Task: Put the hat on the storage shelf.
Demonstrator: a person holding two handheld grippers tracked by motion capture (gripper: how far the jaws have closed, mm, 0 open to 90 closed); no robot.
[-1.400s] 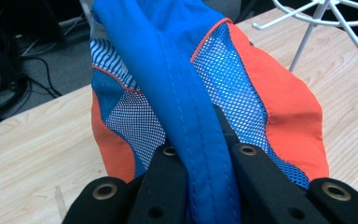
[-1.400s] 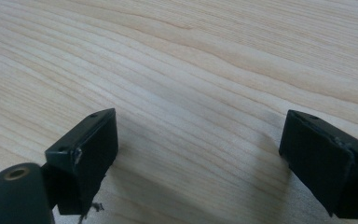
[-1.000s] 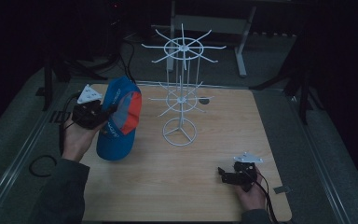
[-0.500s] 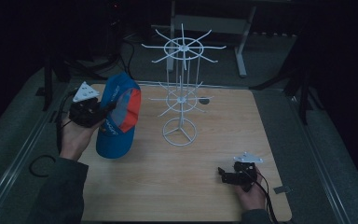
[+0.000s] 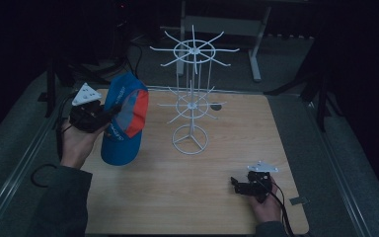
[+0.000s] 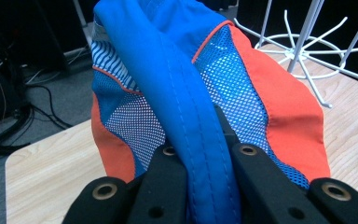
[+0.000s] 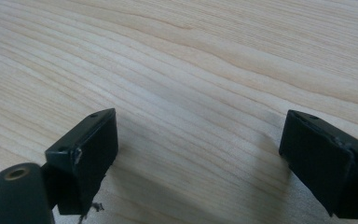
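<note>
Two grippers: left gripper [image 5: 109, 112] clenches a blue-and-orange cap [image 5: 123, 121], lettering unreadable; right gripper [image 7: 200, 154] rests released on table [image 5: 237, 128].

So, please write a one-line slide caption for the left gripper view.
Left gripper shut on the blue and orange mesh cap, beside the white wire rack.

black gripper [image 5: 94, 116], grey plate, dark sleeve [image 5: 61, 202]

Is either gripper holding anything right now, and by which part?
The left gripper is shut on the blue and orange mesh cap, clamping its blue fabric edge. The right gripper is open, holding nothing.
</note>
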